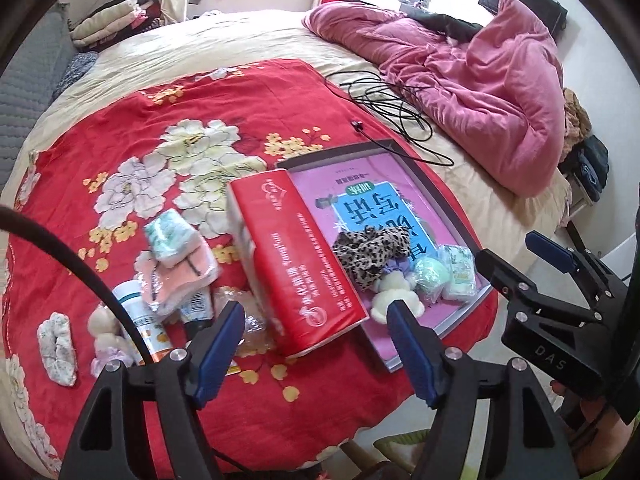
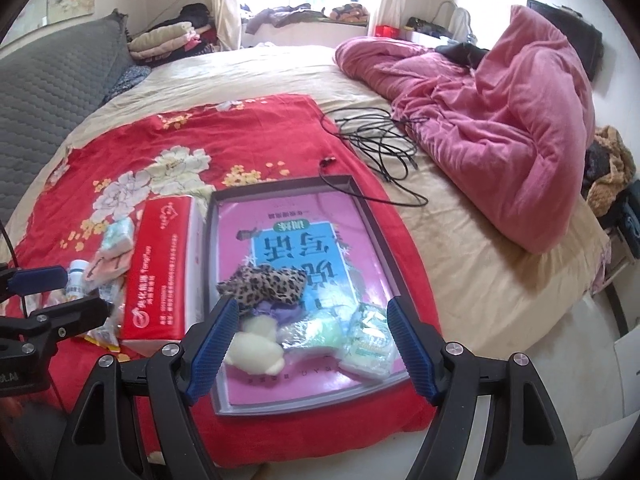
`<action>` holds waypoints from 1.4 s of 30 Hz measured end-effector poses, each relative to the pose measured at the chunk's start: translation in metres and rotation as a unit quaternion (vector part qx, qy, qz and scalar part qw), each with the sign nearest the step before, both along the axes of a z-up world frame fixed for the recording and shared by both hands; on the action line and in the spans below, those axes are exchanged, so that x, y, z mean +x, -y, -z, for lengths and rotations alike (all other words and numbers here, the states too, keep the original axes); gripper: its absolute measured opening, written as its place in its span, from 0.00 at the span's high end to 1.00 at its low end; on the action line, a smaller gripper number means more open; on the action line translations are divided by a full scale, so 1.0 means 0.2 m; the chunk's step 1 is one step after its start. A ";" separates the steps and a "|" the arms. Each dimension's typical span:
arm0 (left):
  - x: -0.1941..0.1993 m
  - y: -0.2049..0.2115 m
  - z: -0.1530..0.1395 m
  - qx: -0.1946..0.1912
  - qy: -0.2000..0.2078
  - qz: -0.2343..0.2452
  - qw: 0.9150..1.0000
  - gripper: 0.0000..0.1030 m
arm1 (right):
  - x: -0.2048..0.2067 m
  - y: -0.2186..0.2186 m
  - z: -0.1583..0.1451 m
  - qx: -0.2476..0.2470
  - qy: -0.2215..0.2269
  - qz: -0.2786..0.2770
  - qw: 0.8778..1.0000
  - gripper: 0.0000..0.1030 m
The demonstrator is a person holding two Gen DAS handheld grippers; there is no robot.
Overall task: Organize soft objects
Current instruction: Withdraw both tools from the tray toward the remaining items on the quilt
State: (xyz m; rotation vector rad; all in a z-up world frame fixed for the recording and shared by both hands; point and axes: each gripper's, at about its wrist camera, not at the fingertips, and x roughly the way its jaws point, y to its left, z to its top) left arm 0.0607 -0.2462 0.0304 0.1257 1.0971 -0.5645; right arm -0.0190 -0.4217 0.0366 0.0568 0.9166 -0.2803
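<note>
A shallow grey tray [image 2: 374, 216] with a pink printed liner lies on the red floral blanket [image 1: 132, 120]. In it lie a leopard-print scrunchie [image 2: 266, 282], a purple scrunchie [image 2: 276, 311], a cream plush [image 2: 256, 350], a green puff [image 2: 312, 330] and a wrapped green packet [image 2: 370, 344]. My right gripper [image 2: 310, 340] is open and empty above the tray's near end. My left gripper [image 1: 316, 344] is open and empty over the red tissue pack [image 1: 304, 256]. Left of the pack lie folded small towels [image 1: 176, 256], a floral scrunchie [image 1: 58, 350] and a cream plush [image 1: 104, 330].
Bottles [image 1: 140, 312] and crinkled plastic wrappers [image 1: 248, 320] lie among the soft items left of the tissue pack. A black cable [image 1: 396, 108] coils beyond the tray. A pink duvet [image 1: 492, 80] is heaped at the right. The right gripper shows in the left wrist view [image 1: 532, 264].
</note>
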 end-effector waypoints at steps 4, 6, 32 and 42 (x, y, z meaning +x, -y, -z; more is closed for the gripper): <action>0.00 -0.09 -0.03 -0.008 0.004 -0.012 1.000 0.29 | 0.00 -0.06 -0.05 -0.004 0.007 -0.008 1.000 0.25; -0.01 -0.13 -0.04 -0.007 0.006 -0.018 1.000 0.29 | 0.01 -0.09 -0.07 -0.005 0.010 -0.013 1.000 0.25; 0.04 -1.05 -0.15 -0.019 0.022 -0.152 0.988 0.29 | 0.09 -0.69 -0.29 -0.013 0.044 -0.111 0.993 0.25; -0.01 -1.27 -0.07 -0.019 0.010 -0.182 0.983 0.29 | 0.13 -0.89 -0.28 -0.016 0.038 -0.154 0.987 0.25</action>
